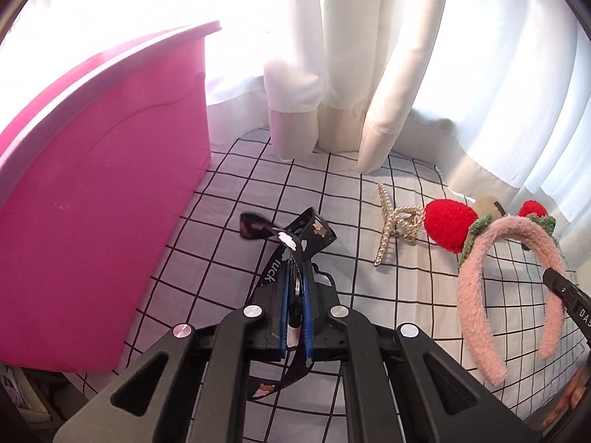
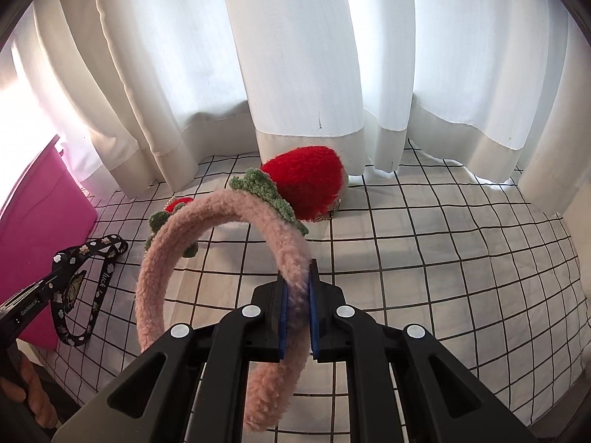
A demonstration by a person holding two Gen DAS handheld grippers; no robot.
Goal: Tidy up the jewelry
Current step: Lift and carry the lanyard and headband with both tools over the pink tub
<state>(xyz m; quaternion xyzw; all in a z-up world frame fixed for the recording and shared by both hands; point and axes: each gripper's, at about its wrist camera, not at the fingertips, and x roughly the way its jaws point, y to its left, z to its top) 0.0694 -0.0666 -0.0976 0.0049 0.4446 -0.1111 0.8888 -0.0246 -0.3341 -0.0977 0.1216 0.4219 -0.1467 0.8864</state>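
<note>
Both grippers loaded, held above the grid-checked white cloth.

My left gripper pinched the black flower-printed fabric headband beside the pink plastic bin; my right gripper clamped the fluffy pink headband with red knitted strawberries. A pearl claw clip lay on the cloth.

Two headbands, one pearl clip, one pink bin.

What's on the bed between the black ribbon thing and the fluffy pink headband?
A pearl hair claw lies there on the checked sheet, between the black headband and the pink headband, in the left wrist view.
</note>
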